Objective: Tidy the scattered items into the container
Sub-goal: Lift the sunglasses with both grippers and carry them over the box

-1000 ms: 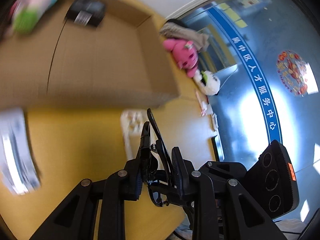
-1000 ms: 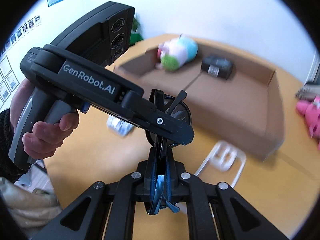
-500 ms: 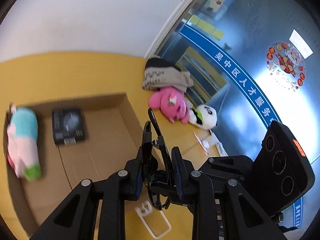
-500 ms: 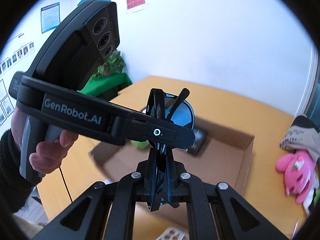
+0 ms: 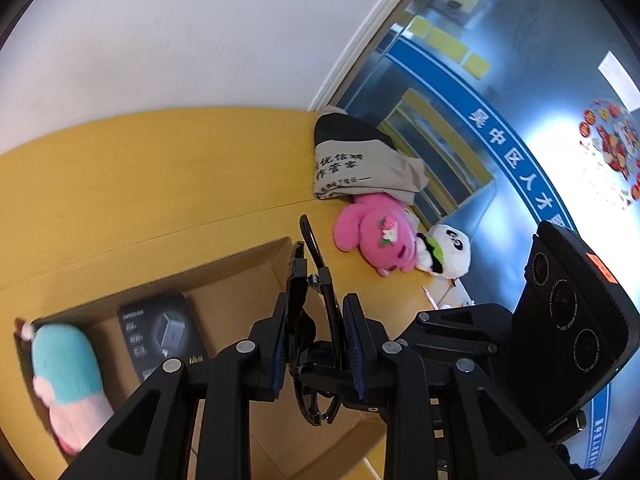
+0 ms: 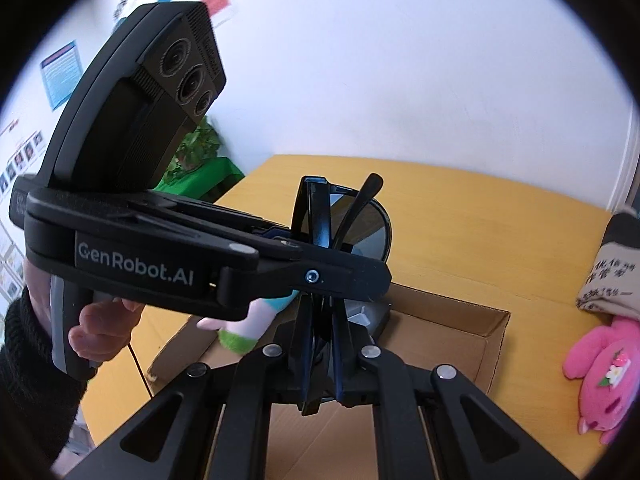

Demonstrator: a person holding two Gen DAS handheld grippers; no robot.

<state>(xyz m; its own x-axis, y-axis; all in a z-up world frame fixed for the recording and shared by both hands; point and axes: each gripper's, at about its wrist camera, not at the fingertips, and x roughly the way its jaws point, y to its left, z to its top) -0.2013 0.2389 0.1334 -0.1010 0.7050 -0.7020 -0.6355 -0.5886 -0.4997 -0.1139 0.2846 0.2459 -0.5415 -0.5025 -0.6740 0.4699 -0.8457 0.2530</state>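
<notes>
Folded black sunglasses (image 5: 316,280) are clamped by both grippers, held in the air above the open cardboard box (image 5: 256,276). My left gripper (image 5: 318,344) is shut on their lower part. My right gripper (image 6: 320,356) is shut on them too, with the lens (image 6: 366,226) and temple tips sticking up. The left gripper body (image 6: 160,248) crosses the right wrist view. Inside the box lie a teal and pink plush toy (image 5: 64,376) and a black product box (image 5: 160,336).
On the yellow table (image 5: 140,184) to the right of the box lie a pink plush (image 5: 376,236), a panda plush (image 5: 444,252), a folded grey bag with black print (image 5: 360,164), and small items at the table edge. A white wall stands behind.
Both grippers have lifted and tilted up with the sunglasses. The view has swung from the table surface to the box from above. The white tray and paper have left view.
</notes>
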